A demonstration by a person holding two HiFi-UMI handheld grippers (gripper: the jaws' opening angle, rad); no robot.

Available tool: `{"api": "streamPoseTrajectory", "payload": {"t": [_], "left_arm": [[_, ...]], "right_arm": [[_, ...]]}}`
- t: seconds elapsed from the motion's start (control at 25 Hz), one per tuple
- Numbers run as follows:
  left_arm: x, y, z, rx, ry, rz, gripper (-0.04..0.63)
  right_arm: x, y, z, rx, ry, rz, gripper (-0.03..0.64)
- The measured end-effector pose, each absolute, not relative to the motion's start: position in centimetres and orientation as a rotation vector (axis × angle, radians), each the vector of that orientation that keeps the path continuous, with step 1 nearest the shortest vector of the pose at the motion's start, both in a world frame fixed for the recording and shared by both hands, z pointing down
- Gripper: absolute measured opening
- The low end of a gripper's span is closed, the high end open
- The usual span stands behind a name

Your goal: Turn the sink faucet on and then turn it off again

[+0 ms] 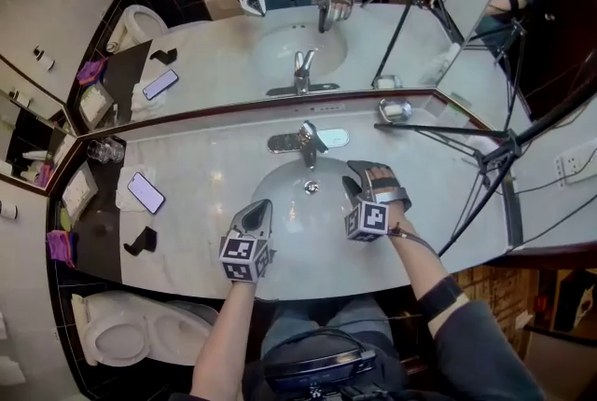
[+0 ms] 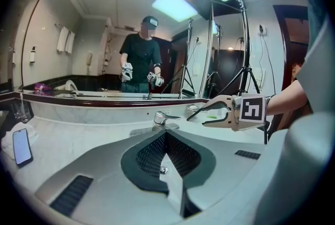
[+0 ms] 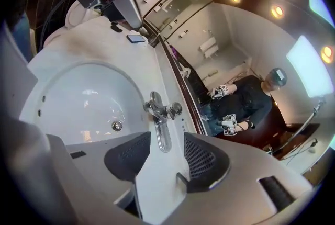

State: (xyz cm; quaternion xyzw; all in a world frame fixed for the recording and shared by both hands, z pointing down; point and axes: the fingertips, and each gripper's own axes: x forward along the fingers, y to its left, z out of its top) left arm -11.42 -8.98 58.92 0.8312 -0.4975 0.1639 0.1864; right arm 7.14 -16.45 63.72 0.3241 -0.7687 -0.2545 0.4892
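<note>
The chrome faucet (image 1: 308, 143) stands at the back of the white sink basin (image 1: 280, 180), its lever (image 3: 157, 107) lying over the spout. No water shows at the drain (image 1: 312, 187). My right gripper (image 1: 354, 180) hovers over the basin's right side, just in front of the faucet and apart from it. It is open, and through its gap I see the faucet (image 3: 159, 111) farther off. My left gripper (image 1: 261, 205) sits over the basin's front left, shut with nothing in it. In the left gripper view its pads meet at the tip (image 2: 166, 133), with the right gripper (image 2: 196, 121) ahead to the right.
A phone (image 1: 145, 192) lies on a folded towel at the left of the marble counter (image 1: 215, 175), with a glass (image 1: 105, 149) behind it. A soap dish (image 1: 395, 110) sits at the back right. A black tripod (image 1: 485, 157) stands on the right. The wall mirror (image 1: 373, 7) runs behind.
</note>
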Motion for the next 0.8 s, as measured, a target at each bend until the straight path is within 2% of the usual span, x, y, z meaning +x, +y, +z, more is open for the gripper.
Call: {"api": "streamPoseTrajectory", "payload": {"t": [0.16, 0.8], "left_arm": [[-11.3, -9.9, 59.7, 2.334, -1.399, 0.461, -0.012], [-11.6, -11.7, 61.7, 2.294, -1.424, 0.438, -0.012]], "right_arm": [[5.3, -19.3, 64.8, 0.711, -1.844, -0.687, 0.265], [0.8, -26.0, 67.7, 0.584, -1.796, -0.782, 0.267]]}}
